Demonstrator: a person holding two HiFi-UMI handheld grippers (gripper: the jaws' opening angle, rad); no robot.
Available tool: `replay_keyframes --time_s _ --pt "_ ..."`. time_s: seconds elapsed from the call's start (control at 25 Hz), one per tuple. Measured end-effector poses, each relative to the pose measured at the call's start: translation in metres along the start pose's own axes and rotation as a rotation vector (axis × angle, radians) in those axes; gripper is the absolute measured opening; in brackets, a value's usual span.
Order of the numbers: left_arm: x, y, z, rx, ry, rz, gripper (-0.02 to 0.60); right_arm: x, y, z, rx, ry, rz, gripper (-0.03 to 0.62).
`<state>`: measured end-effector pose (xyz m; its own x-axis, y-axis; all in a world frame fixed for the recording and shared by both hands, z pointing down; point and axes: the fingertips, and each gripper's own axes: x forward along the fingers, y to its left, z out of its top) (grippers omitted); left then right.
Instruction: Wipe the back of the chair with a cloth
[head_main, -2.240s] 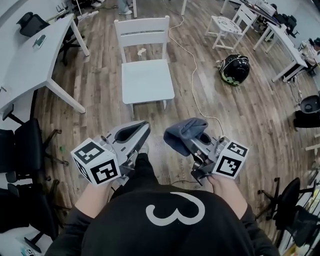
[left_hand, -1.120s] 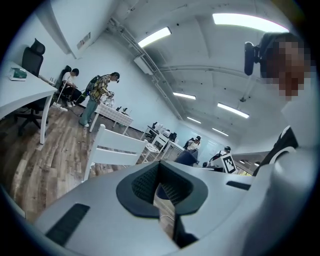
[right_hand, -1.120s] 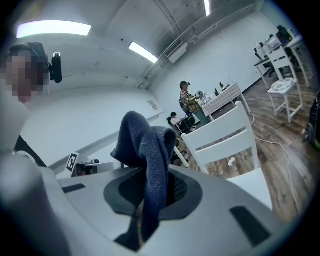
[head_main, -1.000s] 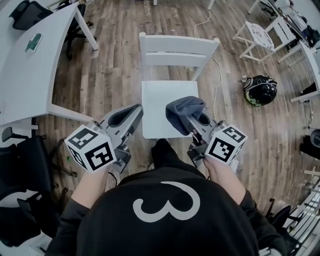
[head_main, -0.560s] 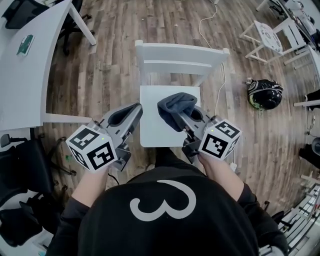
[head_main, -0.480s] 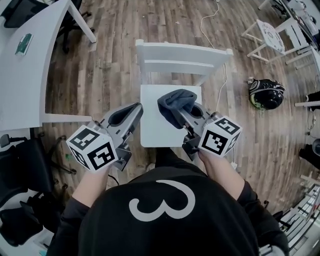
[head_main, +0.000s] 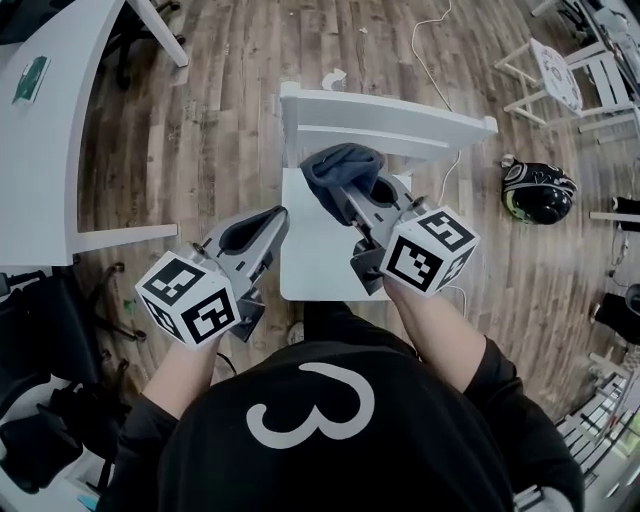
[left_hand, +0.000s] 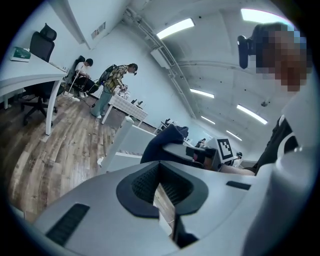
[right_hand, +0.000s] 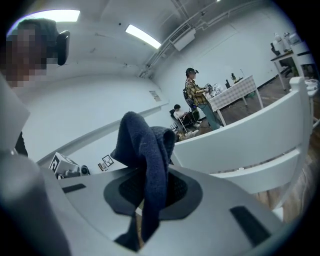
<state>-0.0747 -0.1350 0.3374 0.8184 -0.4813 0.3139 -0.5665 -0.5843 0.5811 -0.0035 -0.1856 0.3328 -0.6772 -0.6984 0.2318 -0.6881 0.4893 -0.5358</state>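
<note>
A white wooden chair stands straight ahead, its slatted back on the far side. My right gripper is shut on a dark blue cloth and hovers over the seat, close to the lower slat; the cloth bunches between the jaws with the chair back just beyond. My left gripper is shut and holds nothing, hanging beside the seat's left edge. In the left gripper view the cloth and the chair back show ahead.
A white desk stands at the left, office chairs below it. A helmet lies on the wood floor at the right, near a white stool. A cable runs behind the chair. People stand at a far table.
I have stepped up to the chair, which now sits right below me. The right gripper has carried the cloth forward from over the seat to the chair back; the left gripper has held its place.
</note>
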Motion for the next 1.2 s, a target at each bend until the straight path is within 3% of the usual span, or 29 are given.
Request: replay_keyframes --time_s 0.44,0.84,1.2 --pt "-0.01 0.037 -0.009 -0.027 0.002 0.05 0.014 0.064 -0.041 0.005 -0.125 -0.014 -0.144 0.051" --pt "-0.03 0.045 -0.007 -0.044 -0.019 0.094 0.014 0.085 -0.064 -0.007 -0.088 -0.008 -0.258 0.051" --pt "-0.047 0.049 -0.008 -0.048 -0.028 0.125 0.014 0.092 -0.068 -0.005 -0.085 -0.009 -0.308 0.051"
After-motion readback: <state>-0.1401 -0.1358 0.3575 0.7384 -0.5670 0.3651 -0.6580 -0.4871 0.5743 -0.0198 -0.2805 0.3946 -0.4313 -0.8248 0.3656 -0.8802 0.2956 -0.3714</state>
